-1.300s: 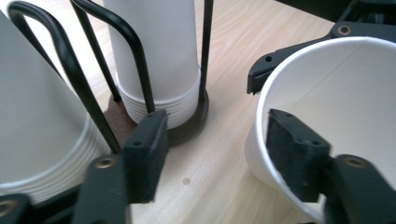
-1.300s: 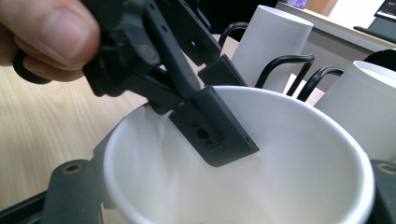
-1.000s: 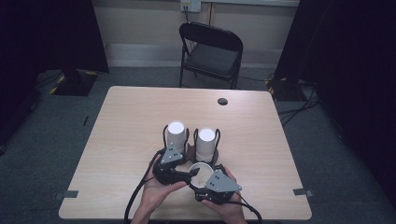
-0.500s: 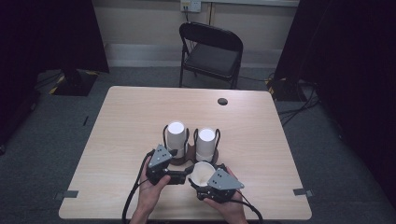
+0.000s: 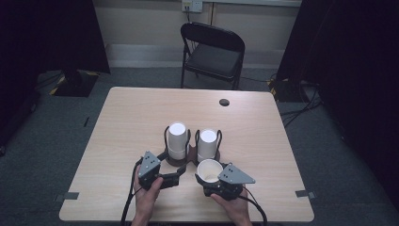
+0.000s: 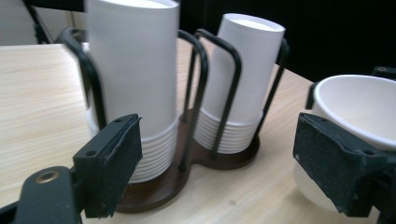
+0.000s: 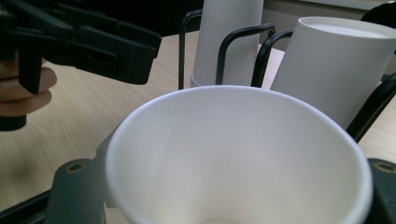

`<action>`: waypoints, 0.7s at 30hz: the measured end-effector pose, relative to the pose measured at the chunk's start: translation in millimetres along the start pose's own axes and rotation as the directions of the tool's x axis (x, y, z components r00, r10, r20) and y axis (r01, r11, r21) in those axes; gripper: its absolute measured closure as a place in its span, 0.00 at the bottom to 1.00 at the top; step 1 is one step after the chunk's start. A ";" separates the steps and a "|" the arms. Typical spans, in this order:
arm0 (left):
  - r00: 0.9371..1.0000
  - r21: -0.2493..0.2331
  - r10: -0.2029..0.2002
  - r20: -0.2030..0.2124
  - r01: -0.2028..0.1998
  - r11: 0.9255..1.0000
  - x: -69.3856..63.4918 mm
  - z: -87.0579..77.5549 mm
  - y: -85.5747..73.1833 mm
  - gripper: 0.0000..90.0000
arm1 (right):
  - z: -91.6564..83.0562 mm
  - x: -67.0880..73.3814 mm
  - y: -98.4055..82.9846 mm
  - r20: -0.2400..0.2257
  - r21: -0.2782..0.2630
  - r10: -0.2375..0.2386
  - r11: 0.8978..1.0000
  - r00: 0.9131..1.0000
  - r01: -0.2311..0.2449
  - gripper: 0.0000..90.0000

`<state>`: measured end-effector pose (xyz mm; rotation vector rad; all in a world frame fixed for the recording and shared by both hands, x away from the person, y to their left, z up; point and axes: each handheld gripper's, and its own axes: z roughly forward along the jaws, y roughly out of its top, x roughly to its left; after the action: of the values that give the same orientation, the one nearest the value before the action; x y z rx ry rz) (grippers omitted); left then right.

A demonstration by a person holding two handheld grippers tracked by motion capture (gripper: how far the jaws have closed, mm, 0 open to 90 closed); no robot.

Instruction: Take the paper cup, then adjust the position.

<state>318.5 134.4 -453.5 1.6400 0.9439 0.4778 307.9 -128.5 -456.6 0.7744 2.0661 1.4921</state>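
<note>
Cup (image 5: pixel 210 170) upright, grasped by right tongs (image 5: pixel 221 184); left tongs (image 5: pixel 175 175) spread, empty

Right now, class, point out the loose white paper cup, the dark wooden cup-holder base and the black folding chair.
loose white paper cup (image 5: pixel 209 170), high view, inside wall.
dark wooden cup-holder base (image 6: pixel 219 159), left gripper view, top face.
black folding chair (image 5: pixel 214 60), high view, seat.

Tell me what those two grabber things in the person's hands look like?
Both are black. The left gripper and the right gripper each carry a grey three-cornered plate on top and trail a black cable toward the table's near edge. The jaws are flat black blocks with rough, foam-like pads. No sleeves show on the forearms.
</note>
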 end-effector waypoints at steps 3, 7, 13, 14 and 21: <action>0.999 0.002 0.001 -0.046 -0.001 1.000 2.4 -1.1 -5.6 0.17 | -1.8 -2.9 -2.0 0.000 -0.004 0.016 1.000 1.000 -0.016 0.29; 0.996 -0.009 -0.007 -0.090 0.006 1.000 7.1 -3.9 -14.4 0.17 | -4.2 -7.9 -3.8 0.012 -0.006 0.036 0.999 0.999 -0.036 0.29; 0.987 -0.048 -0.022 -0.158 0.015 0.999 10.8 -10.7 -25.9 0.17 | -7.8 -18.8 -5.2 0.026 -0.013 0.081 0.997 0.996 -0.081 0.29; 0.985 -0.058 -0.023 -0.171 0.013 0.998 11.2 -11.6 -27.2 0.17 | -8.3 -20.4 -5.3 0.033 -0.014 0.081 0.997 0.996 -0.081 0.29; 0.977 -0.064 -0.035 -0.211 0.022 0.998 17.2 -13.7 -33.3 0.17 | -10.7 -35.6 -7.1 0.070 -0.020 0.132 0.991 0.989 -0.131 0.29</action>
<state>307.8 158.1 -483.8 1.5391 1.0973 0.6656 325.5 -162.0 -458.4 0.9600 1.9824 1.5246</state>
